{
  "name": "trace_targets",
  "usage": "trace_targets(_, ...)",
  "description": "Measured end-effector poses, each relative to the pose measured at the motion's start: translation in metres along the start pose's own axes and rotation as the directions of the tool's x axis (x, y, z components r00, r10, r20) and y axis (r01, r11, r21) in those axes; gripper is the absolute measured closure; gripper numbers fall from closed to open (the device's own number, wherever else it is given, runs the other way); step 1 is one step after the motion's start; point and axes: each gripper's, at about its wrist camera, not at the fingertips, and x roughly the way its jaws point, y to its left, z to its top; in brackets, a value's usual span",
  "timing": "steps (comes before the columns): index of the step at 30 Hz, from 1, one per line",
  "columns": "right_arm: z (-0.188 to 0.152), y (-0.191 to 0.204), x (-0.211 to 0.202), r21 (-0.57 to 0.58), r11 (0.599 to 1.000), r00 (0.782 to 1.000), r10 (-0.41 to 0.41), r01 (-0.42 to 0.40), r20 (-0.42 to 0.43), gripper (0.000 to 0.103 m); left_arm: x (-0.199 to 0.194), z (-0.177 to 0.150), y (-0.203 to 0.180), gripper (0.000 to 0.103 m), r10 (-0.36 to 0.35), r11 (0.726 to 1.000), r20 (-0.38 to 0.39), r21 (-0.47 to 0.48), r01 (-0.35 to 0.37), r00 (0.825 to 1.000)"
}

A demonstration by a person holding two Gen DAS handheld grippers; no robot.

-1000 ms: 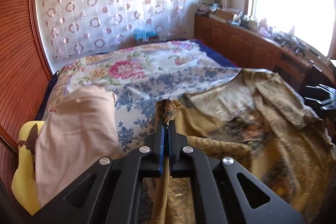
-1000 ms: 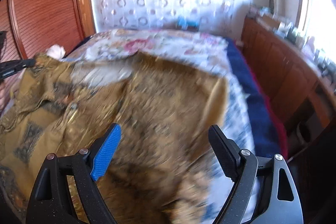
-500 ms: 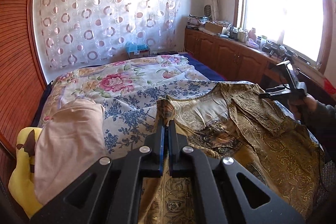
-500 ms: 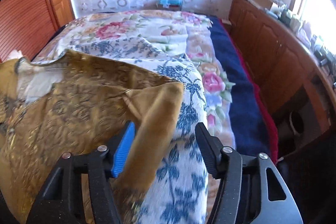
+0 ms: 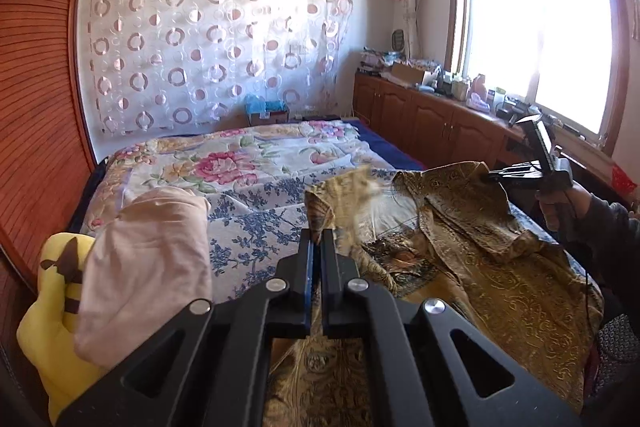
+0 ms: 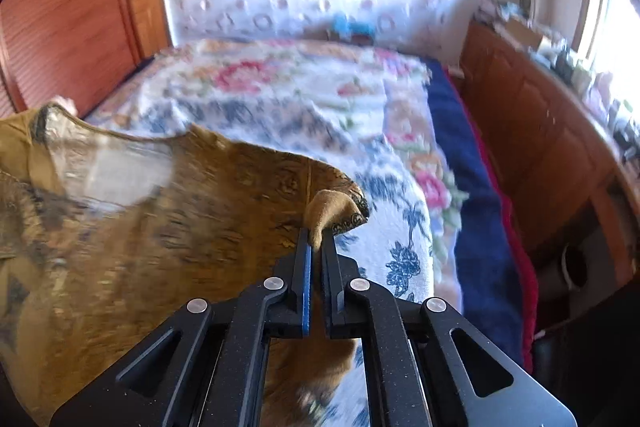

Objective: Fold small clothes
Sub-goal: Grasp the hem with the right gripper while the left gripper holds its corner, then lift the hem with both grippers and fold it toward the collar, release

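Gripping a gold brocade garment [image 5: 472, 267] at two points, I have both tongs clamped tight on its fabric. My left gripper [image 5: 317, 241] has its jaws pressed together on a fold at one shoulder edge, the cloth bunching up just past the tips. My right gripper [image 6: 316, 239] has its jaws closed on a tan fold at the opposite corner; in the left wrist view that gripper [image 5: 496, 175] appears at far right, held by a hand [image 5: 560, 205] in a dark sleeve [image 5: 608, 227]. The garment lies spread on a bed covered by a floral quilt [image 5: 240, 163], pale lining showing near the collar, its right edge lifted slightly off the quilt. The right wrist view is blurred. Just left of the garment sits a folded pale pink cloth [image 5: 148, 267], resting against a yellow plush toy [image 5: 52, 307]. Wooden cabinets [image 5: 432, 123] run beneath a bright window [image 5: 536, 43].
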Motion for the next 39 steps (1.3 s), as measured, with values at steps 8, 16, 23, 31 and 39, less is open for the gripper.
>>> trace_targets(8,-0.020,0.029,-0.102,-0.032,0.998,0.986,0.056,-0.052,0.156,0.102,-0.061,-0.023,-0.004,0.103,0.022,1.000,0.054,-0.018,-0.022,0.998)
trace_targets(16,-0.105,0.038,-0.182,-0.005,0.997,0.981,0.083,-0.083,0.178,0.102,-0.129,-0.084,0.008,0.103,0.083,0.992,0.073,-0.104,-0.076,0.994)
trace_targets(23,-0.180,0.046,-0.210,0.062,0.995,0.990,0.073,-0.081,0.123,0.102,-0.146,-0.136,0.021,0.103,0.101,0.976,-0.008,-0.192,-0.100,0.995)
trace_targets(31,-0.207,0.064,-0.228,-0.002,0.999,0.997,0.046,-0.046,0.054,0.102,-0.161,-0.154,0.021,0.103,0.133,0.967,-0.055,-0.212,-0.142,0.990)
trace_targets(39,-0.208,0.067,-0.226,-0.029,1.000,0.998,0.010,-0.008,0.058,0.083,-0.169,-0.148,0.028,0.083,0.169,0.966,-0.051,-0.188,-0.176,0.984)
